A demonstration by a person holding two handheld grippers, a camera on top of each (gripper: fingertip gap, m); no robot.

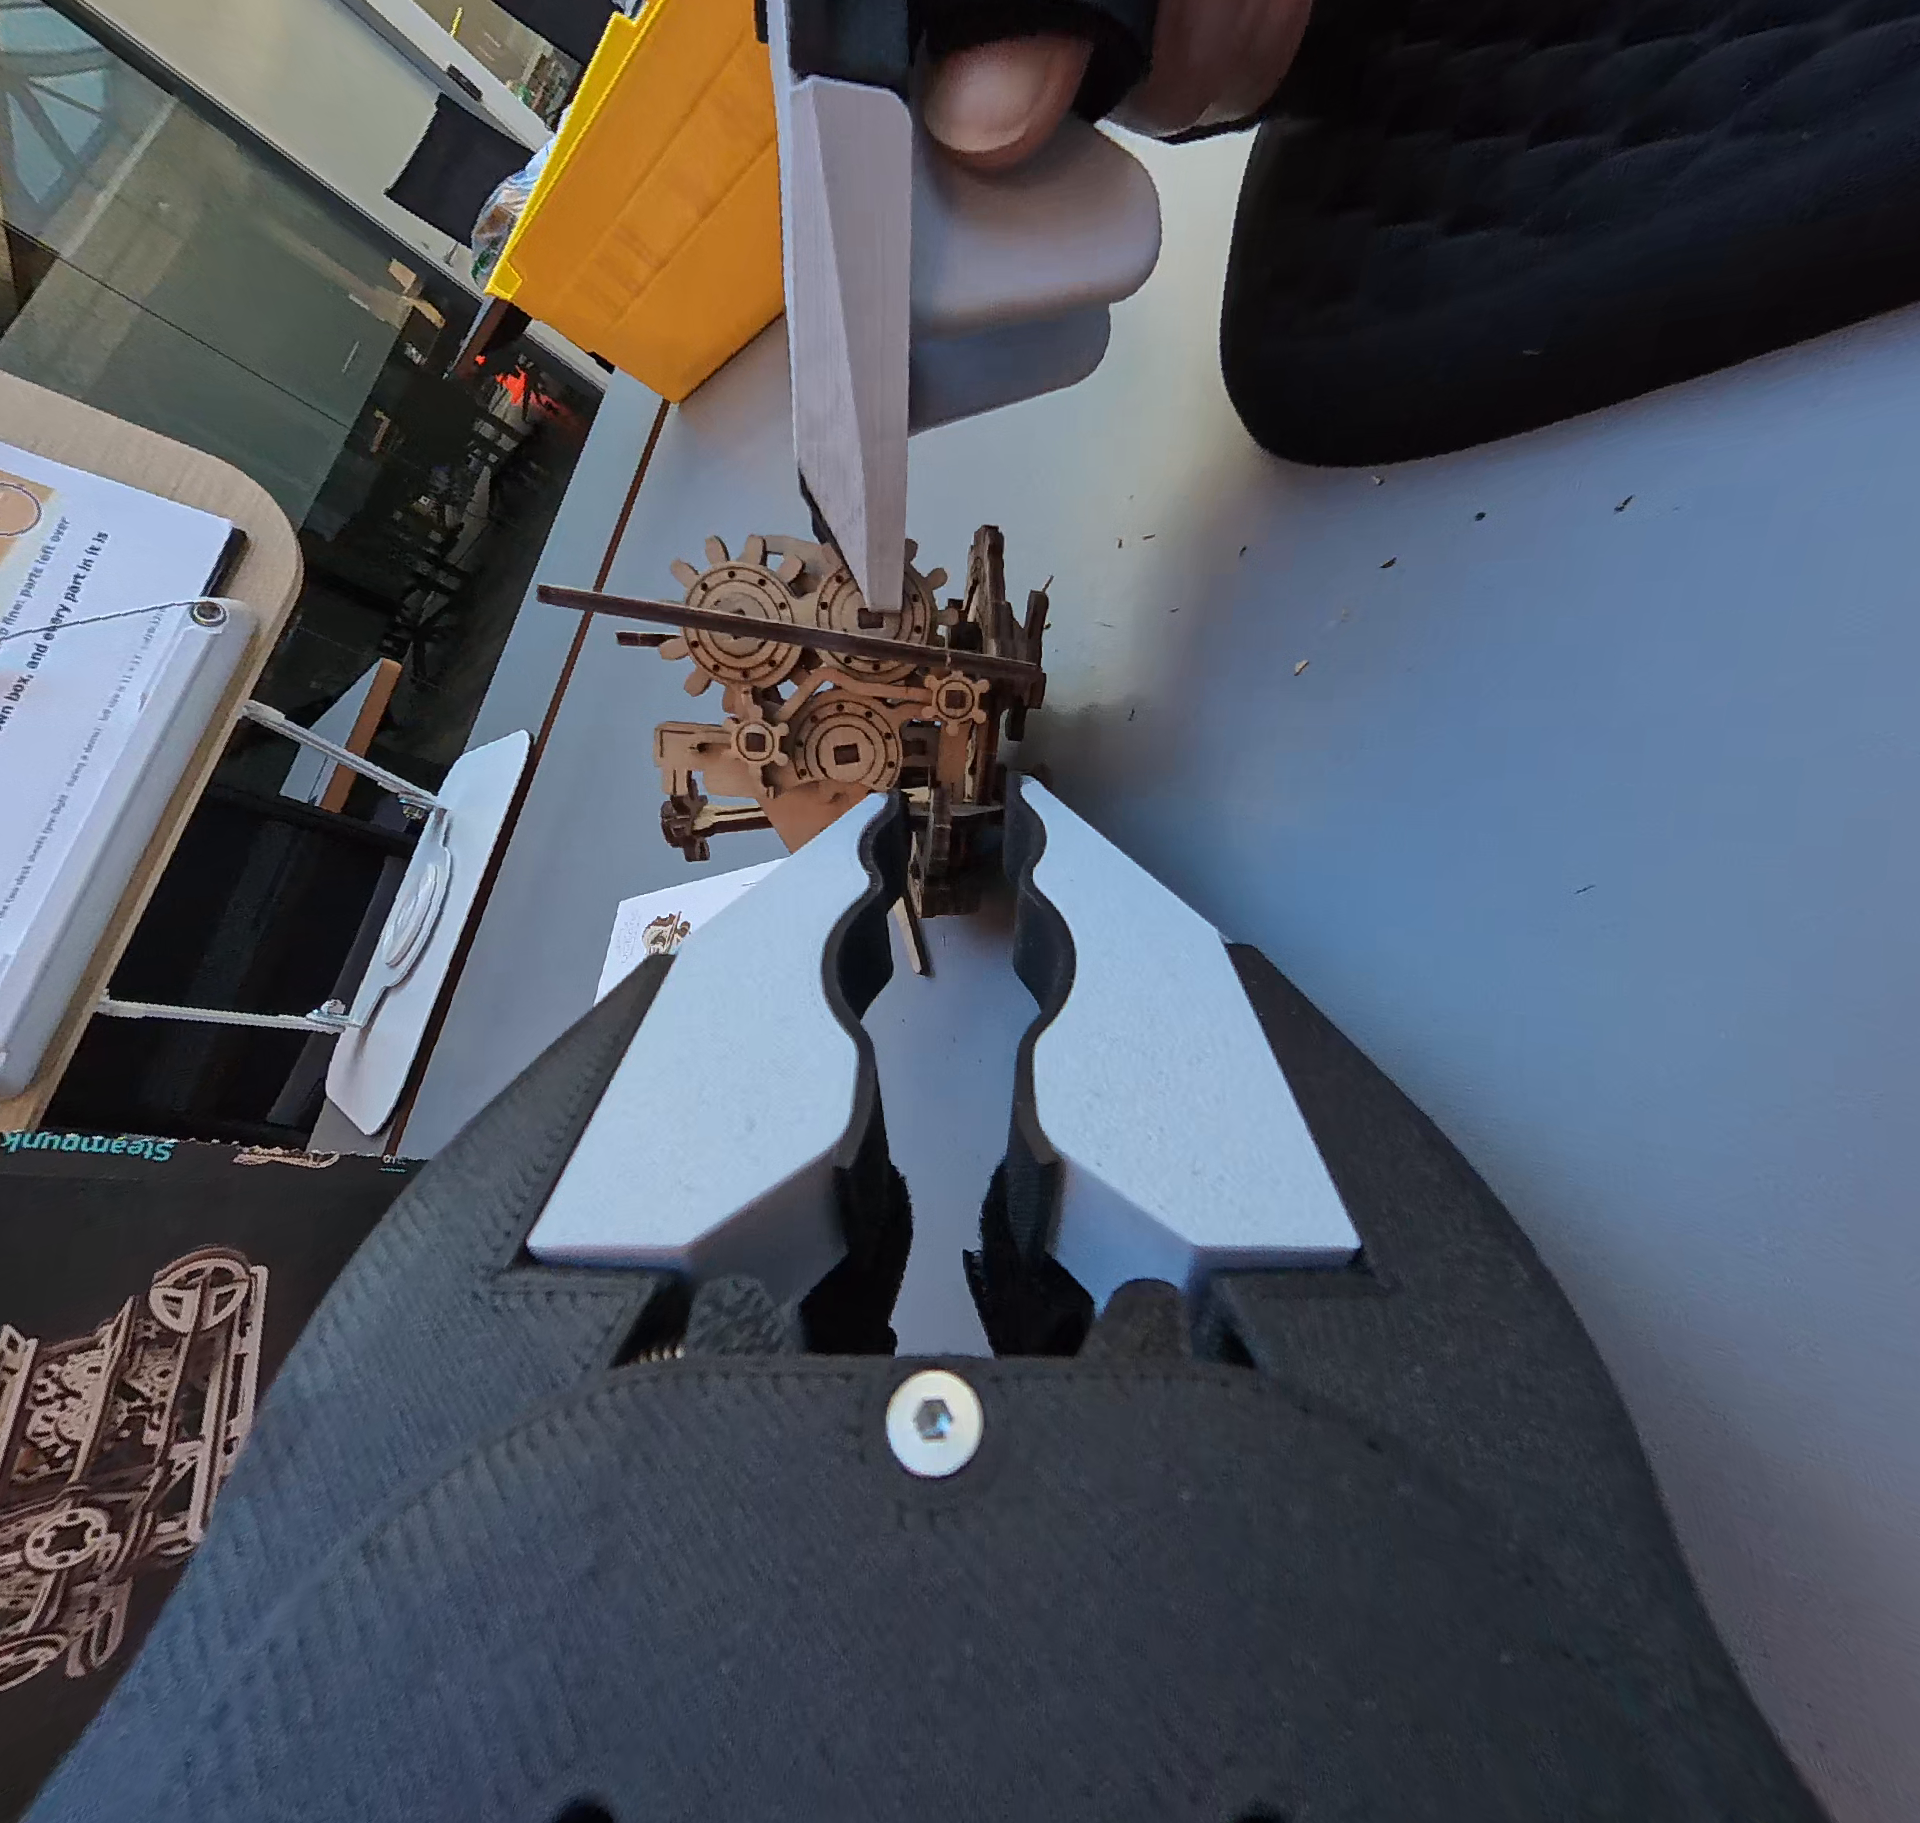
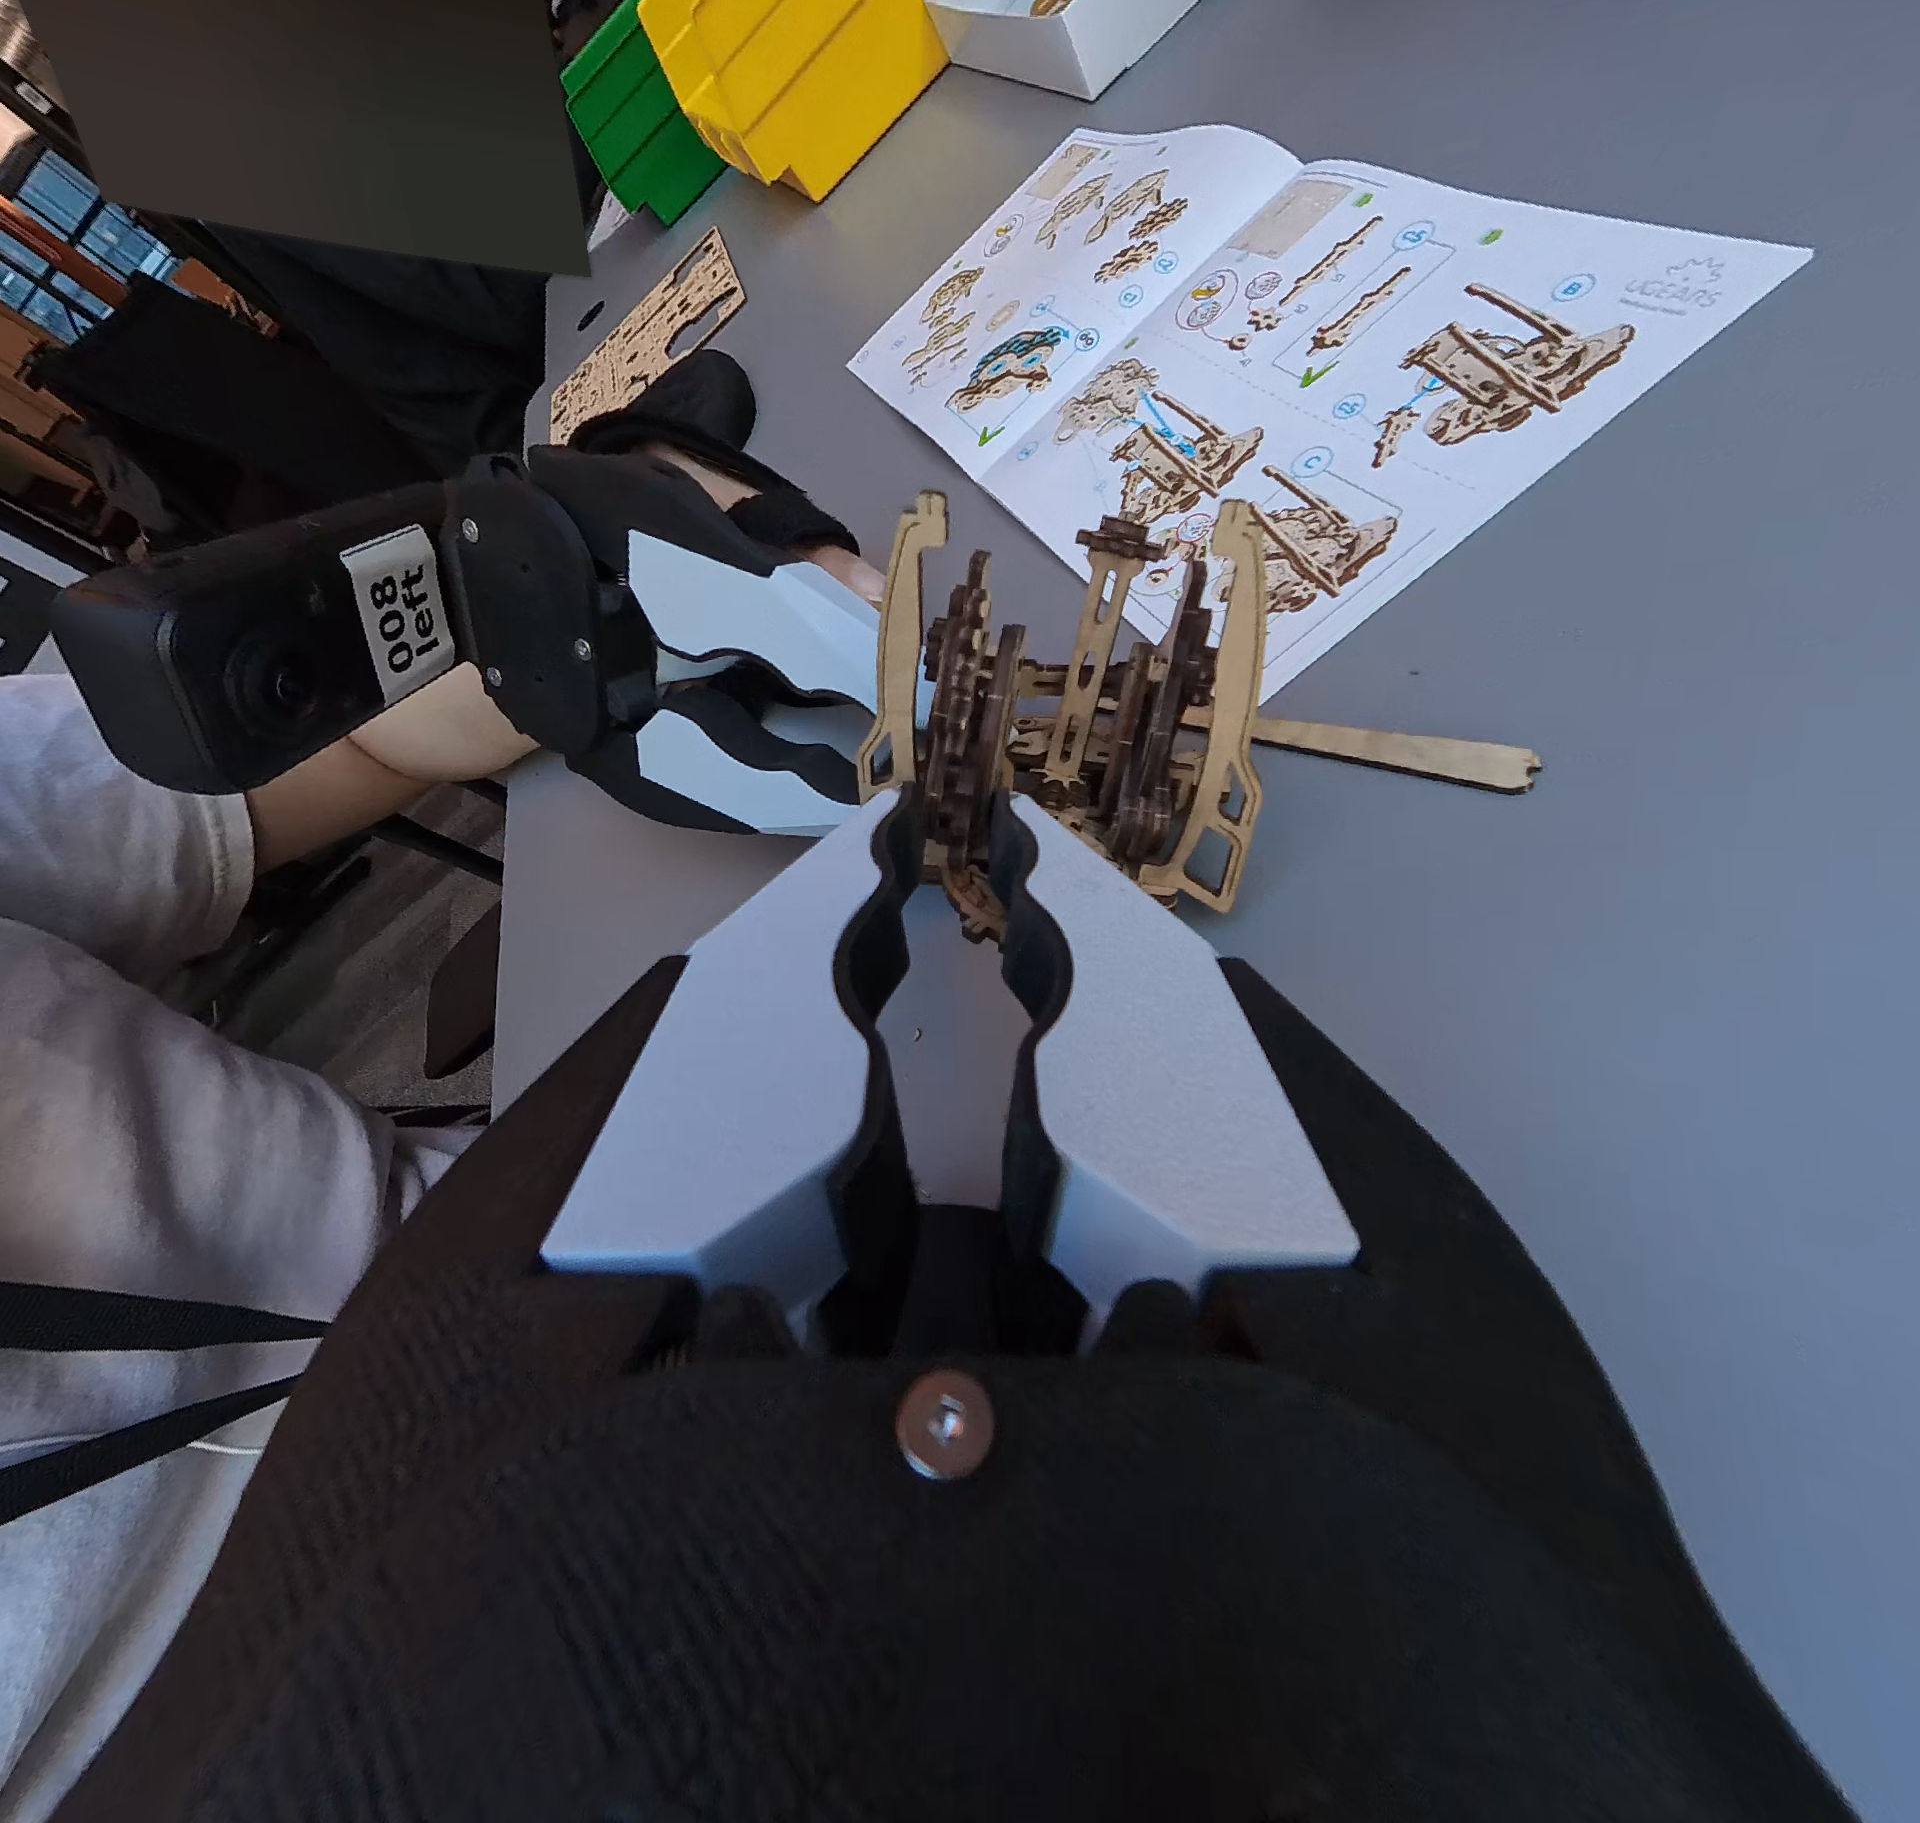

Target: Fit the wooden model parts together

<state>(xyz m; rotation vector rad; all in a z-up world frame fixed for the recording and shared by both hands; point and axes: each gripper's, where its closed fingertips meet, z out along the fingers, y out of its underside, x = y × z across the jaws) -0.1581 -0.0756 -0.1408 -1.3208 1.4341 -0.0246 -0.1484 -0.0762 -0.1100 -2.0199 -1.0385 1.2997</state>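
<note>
A partly built wooden model [image 1: 831, 703] with several gears stands on the grey table [image 2: 1558, 1046]. In the right wrist view the wooden model [image 2: 1070, 724] shows two upright side frames with gear stacks between them. My left gripper [image 1: 954, 802] is closed on a dark wooden part at the model's near end; it also shows in the right wrist view [image 2: 857, 719], coming in from the left. My right gripper [image 2: 951, 807] is closed on a gear stack. One of its fingers [image 1: 847, 371] reaches down onto a gear. A thin dark rod [image 1: 727, 625] crosses the gears.
An open instruction leaflet [image 2: 1351, 339] lies behind the model, with a flat wooden strip [image 2: 1403, 750] beside it. Yellow [image 2: 810, 38] and green [image 2: 623, 132] bins, a white box [image 2: 1091, 7] and a punched wooden sheet [image 2: 644, 339] stand at the back. A black kit box [image 1: 114, 1358] lies at the left.
</note>
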